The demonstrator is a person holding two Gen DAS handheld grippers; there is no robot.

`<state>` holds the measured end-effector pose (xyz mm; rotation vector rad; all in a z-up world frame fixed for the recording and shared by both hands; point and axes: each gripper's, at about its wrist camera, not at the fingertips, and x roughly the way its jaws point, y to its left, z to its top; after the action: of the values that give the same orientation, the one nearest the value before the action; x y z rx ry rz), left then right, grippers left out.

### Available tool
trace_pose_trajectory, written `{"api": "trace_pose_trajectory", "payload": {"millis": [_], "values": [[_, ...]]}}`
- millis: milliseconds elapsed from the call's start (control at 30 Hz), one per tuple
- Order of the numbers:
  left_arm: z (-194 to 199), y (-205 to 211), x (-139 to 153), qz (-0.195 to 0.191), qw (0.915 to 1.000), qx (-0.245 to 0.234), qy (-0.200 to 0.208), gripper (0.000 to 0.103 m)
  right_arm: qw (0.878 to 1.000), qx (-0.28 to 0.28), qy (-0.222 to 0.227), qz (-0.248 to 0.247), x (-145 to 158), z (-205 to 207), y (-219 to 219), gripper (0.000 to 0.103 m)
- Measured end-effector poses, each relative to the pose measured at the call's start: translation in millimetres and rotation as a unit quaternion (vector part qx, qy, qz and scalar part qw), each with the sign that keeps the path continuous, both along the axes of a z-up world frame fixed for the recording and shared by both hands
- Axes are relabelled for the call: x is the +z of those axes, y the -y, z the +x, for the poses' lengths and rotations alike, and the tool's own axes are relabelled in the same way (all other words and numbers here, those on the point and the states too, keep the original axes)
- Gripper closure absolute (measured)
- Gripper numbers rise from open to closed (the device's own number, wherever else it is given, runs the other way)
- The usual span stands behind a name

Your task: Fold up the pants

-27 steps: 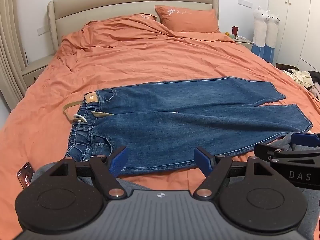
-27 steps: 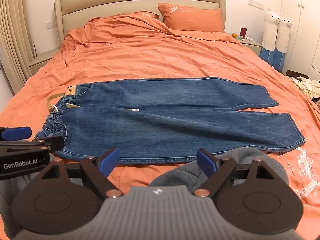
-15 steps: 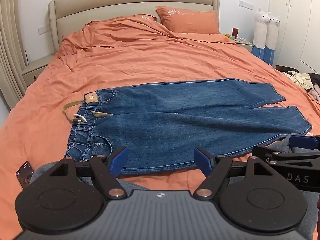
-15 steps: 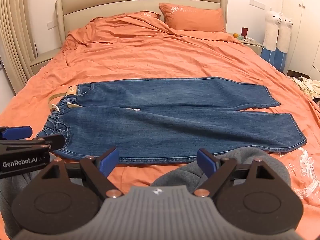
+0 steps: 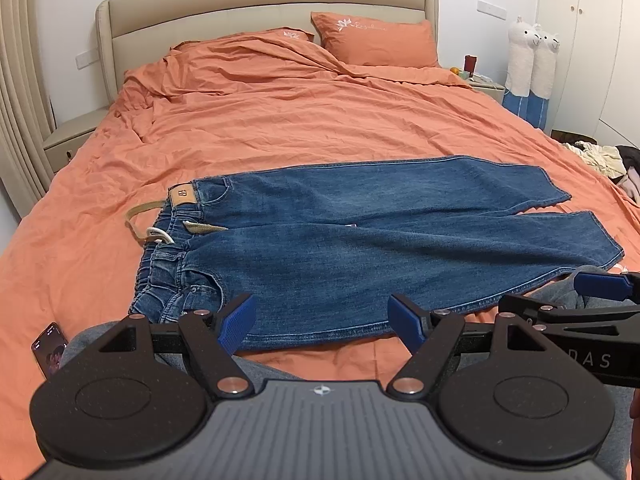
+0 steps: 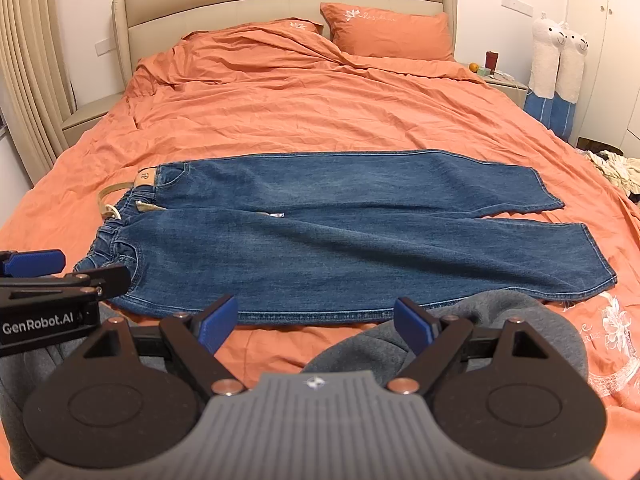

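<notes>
Blue jeans (image 5: 360, 240) lie flat across the orange bed, waistband with a tan belt (image 5: 140, 216) to the left, both legs stretched to the right. They also show in the right wrist view (image 6: 340, 240). My left gripper (image 5: 323, 322) is open and empty, held just short of the jeans' near edge, toward the waist end. My right gripper (image 6: 316, 324) is open and empty, just short of the near leg's edge. Each gripper shows at the edge of the other's view.
The orange duvet (image 5: 300, 120) covers the bed, with a pillow (image 5: 376, 40) at the headboard. A phone (image 5: 50, 346) lies at the near left. Grey-clad knees (image 6: 460, 332) sit under the grippers. Nightstands, plush alpacas (image 6: 560, 60) and a clothes pile (image 5: 600, 158) stand beside the bed.
Both grippers have drifted very slightly; the jeans have not moved and both grippers stay open.
</notes>
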<state>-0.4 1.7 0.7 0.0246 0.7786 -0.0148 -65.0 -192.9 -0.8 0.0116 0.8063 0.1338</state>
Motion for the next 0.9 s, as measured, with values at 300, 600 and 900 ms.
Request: {"api": "trace_pose_trajectory", "payload": {"millis": [300,600,900], "values": [[0.4,3.3,-2.1,0.000,1.0000,0.000,-0.001,0.015,1.000,-0.001,0.000,0.000,0.0,0.4,1.8,0.022],[-0.7,2.6,-3.4,0.001,1.0000,0.001,0.001,0.015,1.000,-0.002,0.001,0.000,-0.4,0.2,1.9,0.022],[-0.9,1.4,-1.9,0.001,1.0000,0.001,0.000,0.015,1.000,-0.002,0.003,-0.002,1.1,0.4,0.8,0.022]]}}
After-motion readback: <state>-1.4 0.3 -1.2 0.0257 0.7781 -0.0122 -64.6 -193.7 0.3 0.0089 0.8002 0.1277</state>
